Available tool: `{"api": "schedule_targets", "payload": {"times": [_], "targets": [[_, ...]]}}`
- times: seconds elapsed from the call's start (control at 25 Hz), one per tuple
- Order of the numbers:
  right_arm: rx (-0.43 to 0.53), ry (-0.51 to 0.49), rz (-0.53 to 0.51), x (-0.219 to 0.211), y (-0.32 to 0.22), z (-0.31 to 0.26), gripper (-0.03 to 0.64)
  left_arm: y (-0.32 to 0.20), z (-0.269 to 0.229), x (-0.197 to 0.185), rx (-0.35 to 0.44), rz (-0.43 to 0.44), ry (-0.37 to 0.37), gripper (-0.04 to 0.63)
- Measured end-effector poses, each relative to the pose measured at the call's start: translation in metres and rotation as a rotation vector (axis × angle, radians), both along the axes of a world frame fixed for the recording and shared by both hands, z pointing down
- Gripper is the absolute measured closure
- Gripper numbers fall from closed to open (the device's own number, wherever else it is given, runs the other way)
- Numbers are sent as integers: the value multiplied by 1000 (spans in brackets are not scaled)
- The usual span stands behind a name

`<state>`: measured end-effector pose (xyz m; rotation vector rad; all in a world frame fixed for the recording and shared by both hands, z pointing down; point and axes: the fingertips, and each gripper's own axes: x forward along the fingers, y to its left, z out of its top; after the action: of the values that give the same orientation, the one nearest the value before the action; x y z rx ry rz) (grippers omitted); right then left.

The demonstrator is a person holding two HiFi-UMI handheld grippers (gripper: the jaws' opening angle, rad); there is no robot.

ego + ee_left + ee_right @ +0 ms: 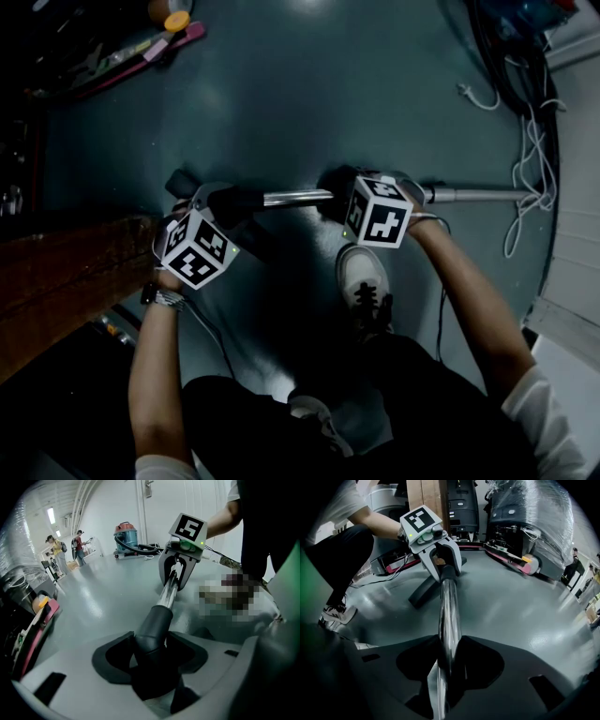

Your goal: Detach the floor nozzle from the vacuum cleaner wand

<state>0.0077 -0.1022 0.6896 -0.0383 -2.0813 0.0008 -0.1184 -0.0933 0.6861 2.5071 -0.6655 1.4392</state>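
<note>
The chrome metal wand point(298, 197) lies flat on the grey-green painted floor point(281, 94), running toward the floor's right edge in the head view. The black plastic floor nozzle point(186, 181) sits at the wand's left end and is not yet detached.

The left gripper point(154, 667) has its jaws clamped on the black sleeve point(154, 625) where the nozzle's neck takes the tube. The right gripper point(447, 667) has its jaws pressed around the bare chrome tube, a little way along from the joint.

The two grips face each other across the joint, one on each part. This probably lets one hand brace the wand while the other pulls or twists the nozzle off. Both grippers point steeply down, which suits a wand lying on the floor. The smooth chrome may slip under a straight pull.
</note>
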Motion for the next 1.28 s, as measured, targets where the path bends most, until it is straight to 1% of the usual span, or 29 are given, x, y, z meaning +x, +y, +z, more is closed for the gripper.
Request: {"api": "schedule_targets", "payload": {"times": [0.08,0.16,0.24,0.32,0.4,0.44,0.52,0.72,0.8,0.88,1.0,1.16,1.28], "targets": [[2,3,4,2,2,2,453,0,-1,0,-17,-8,21,376],[10,3,0,4,3,0,453,1,-4,0,-56,-31,73,376],[36,-2,-25,0,2,-7,454,0,-9,0,-97,-50,117,376],[48,5,-40,-1,2,-9,454,1,-11,0,-136,-52,133,377],[49,8,-36,0,2,-8,454,1,-13,0,-156,-48,139,379],[48,6,-32,0,1,-9,454,0,-14,0,-149,-44,134,379],[43,4,-27,0,0,-8,454,-1,-14,0,-105,-29,108,379],[22,3,-6,3,-2,-3,454,-5,-11,-1,69,22,3,377],[5,-7,1,4,-2,-1,454,-7,-14,-2,130,26,-16,378],[-1,-18,3,3,-1,-3,454,-5,-13,-2,141,25,-13,378],[-4,-24,4,3,2,-3,454,-2,-12,-3,91,13,14,379],[13,-27,-1,-1,-1,-9,454,-1,-13,-5,-6,-25,93,379],[25,-17,-13,-1,-1,-10,454,-3,-18,-4,-53,-24,124,380]]}}
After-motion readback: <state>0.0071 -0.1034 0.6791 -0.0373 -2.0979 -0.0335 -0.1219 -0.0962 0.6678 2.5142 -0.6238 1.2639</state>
